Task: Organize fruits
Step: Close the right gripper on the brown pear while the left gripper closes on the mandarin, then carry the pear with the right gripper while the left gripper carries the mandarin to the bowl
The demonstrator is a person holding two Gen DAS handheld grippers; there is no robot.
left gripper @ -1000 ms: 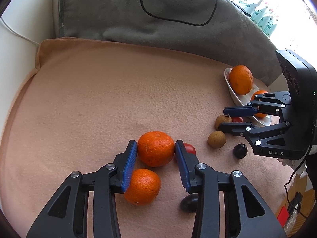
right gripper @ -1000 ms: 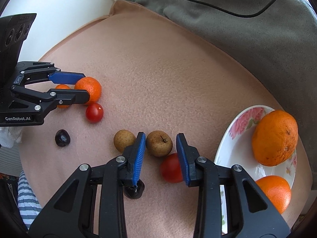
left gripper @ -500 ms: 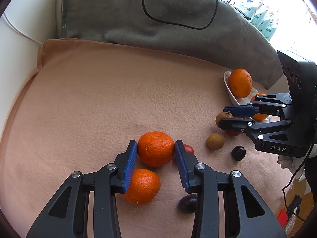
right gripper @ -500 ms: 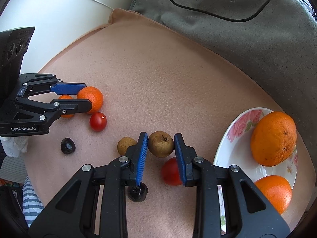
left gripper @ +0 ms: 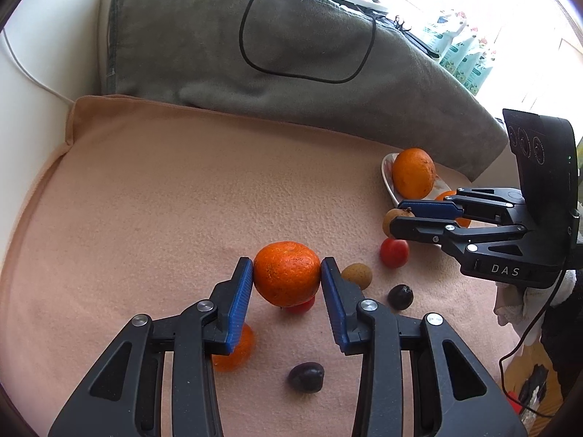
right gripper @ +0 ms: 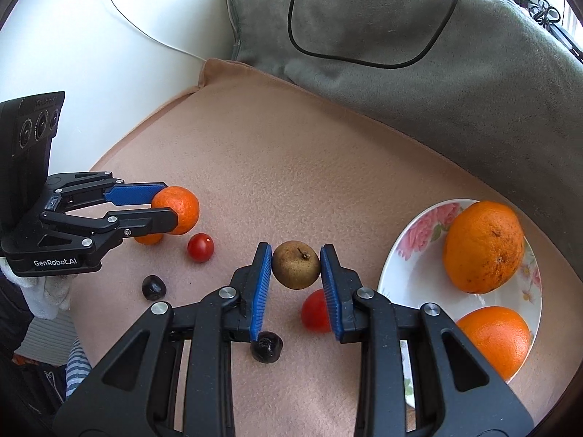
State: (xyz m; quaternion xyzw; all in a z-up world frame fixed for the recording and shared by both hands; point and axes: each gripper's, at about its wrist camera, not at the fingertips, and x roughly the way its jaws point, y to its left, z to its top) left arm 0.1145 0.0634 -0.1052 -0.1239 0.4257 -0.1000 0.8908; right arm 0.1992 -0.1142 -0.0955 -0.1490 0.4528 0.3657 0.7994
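The mandarin point(left gripper: 286, 273) is pinched between the blue pads of the left gripper point(left gripper: 286, 277) and has been lifted off the blanket point(left gripper: 164, 218) since a second ago, when it sat low beside a second mandarin point(left gripper: 237, 349); a tomato point(left gripper: 300, 305) now shows beneath it. The brown fruit point(right gripper: 296, 264) is clamped between the pads of the right gripper point(right gripper: 296, 269); a second ago those pads stood apart on either side of it, and it has since been raised clear of the blanket point(right gripper: 291, 164).

Left on the blanket in the left wrist view are the second mandarin, partly hidden behind the left finger, a dark plum point(left gripper: 306, 377) near the bottom, another brown fruit point(left gripper: 357, 276), a second plum point(left gripper: 400, 296) and a second tomato point(left gripper: 394, 252). The right gripper point(left gripper: 395, 216) is seen from the side there, with its fruit only partly visible between the fingers.

The right wrist view shows what the left one hardly does: the flowered plate point(right gripper: 411, 244) in full, holding a large orange point(right gripper: 482, 247) and a smaller orange point(right gripper: 493, 340). In the left wrist view only the plate's rim point(left gripper: 387, 178) and the large orange point(left gripper: 413, 173) are plain. The right wrist view also gives the left gripper point(right gripper: 171, 208) from the side, closed on its mandarin point(right gripper: 180, 209), with a tomato point(right gripper: 200, 247), a plum point(right gripper: 154, 287), another plum point(right gripper: 266, 346) and a tomato point(right gripper: 315, 309) lying below.

A grey blanket point(left gripper: 291, 54) with a black cable point(left gripper: 309, 73) on it lies behind.
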